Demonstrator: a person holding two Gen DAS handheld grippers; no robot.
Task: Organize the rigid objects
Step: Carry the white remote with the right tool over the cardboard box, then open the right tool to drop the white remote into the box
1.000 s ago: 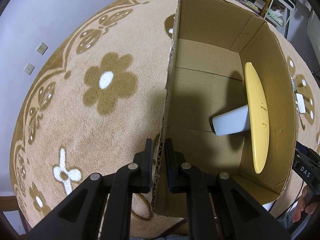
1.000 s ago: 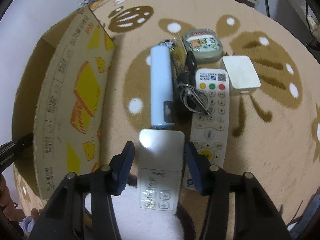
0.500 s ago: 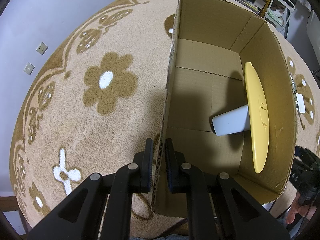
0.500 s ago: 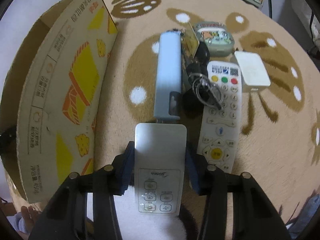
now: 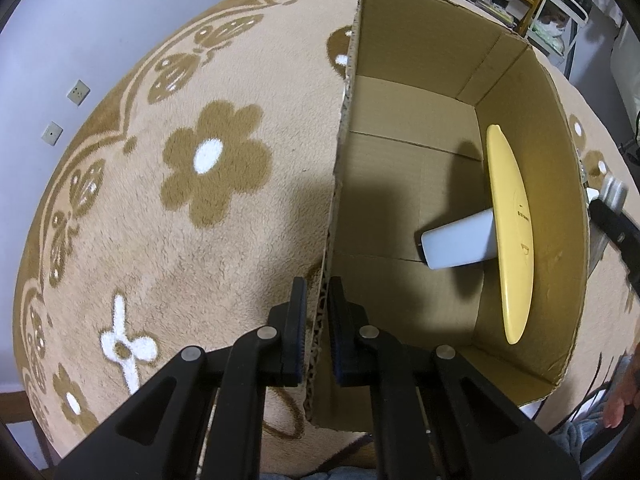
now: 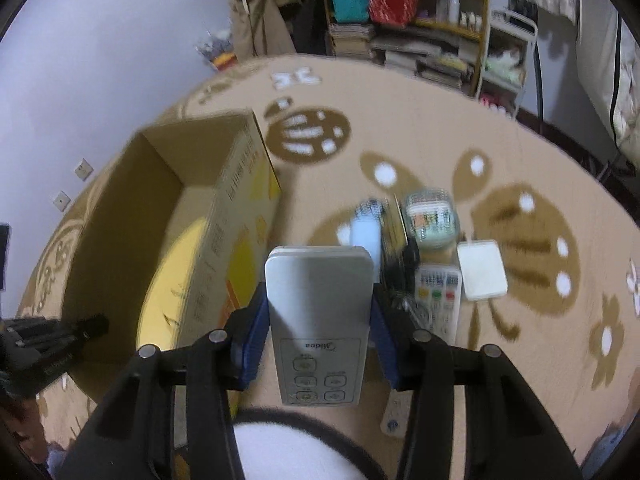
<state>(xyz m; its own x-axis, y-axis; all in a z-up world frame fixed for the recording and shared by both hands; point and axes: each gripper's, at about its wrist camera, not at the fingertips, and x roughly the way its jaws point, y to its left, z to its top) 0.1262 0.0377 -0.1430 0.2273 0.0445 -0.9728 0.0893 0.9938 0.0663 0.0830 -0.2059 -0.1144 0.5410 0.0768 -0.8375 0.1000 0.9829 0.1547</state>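
My left gripper (image 5: 317, 320) is shut on the near wall of an open cardboard box (image 5: 404, 168) that stands on the rug. Inside the box a yellow plate (image 5: 512, 236) leans on the right wall and a white flat device (image 5: 460, 244) lies on the floor. My right gripper (image 6: 318, 320) is shut on a silver-white remote (image 6: 318, 308) and holds it lifted above the rug, right of the box (image 6: 224, 224). The remote's tip (image 5: 614, 192) shows past the box's right wall in the left wrist view.
On the rug to the right lie a light blue cylinder (image 6: 366, 236), keys (image 6: 404, 264), a white remote with coloured buttons (image 6: 436, 300), a white square box (image 6: 482, 276) and a round tin (image 6: 432, 220). Shelves and clutter (image 6: 400, 12) stand at the back.
My right gripper has closed on the silver-white remote and lifted it off the rug, tilting the view up. My left gripper has kept its hold on the box wall.
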